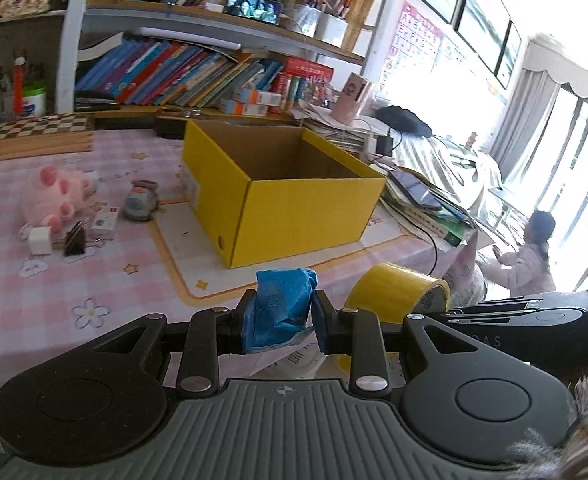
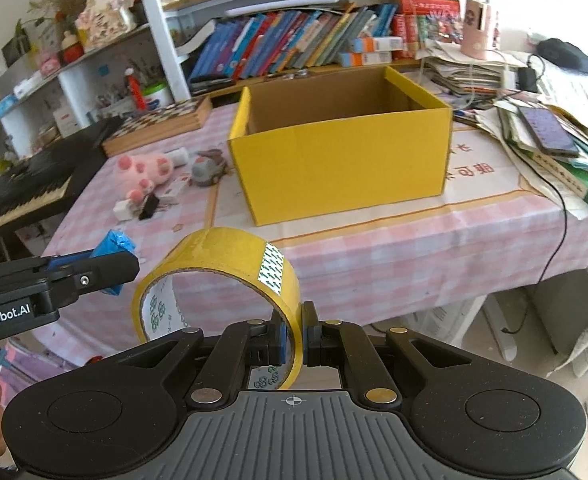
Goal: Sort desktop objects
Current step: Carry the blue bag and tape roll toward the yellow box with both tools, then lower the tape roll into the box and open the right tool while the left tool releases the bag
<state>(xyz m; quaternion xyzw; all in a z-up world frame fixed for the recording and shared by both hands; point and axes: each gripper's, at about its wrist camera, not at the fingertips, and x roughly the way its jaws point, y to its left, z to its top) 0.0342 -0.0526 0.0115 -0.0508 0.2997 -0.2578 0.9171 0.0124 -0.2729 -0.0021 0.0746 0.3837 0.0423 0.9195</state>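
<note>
Left tongs (image 1: 280, 316) clench a crumpled blue plastic packet (image 1: 280, 304). Right tongs (image 2: 293, 336) grip a yellow tape roll (image 2: 222, 258)'s wall. Open yellow cardboard box (image 2: 342, 160) stands ahead.

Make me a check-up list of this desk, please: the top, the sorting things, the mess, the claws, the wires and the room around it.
Surface: pink checked tablecloth covers the desk.
Job's things: open yellow cardboard box, inside looks empty; yellow roll of packing tape; crumpled blue plastic packet.
Clutter: pink plush toy, grey toy, black binder clip, white cube plug, wooden chessboard, pile of papers.
Claws: left claw shut on the packet; right claw shut on the tape's band.
Cables: black cable hangs over the desk edge.
Surroundings: bookshelf, black keyboard, a person by the window.
</note>
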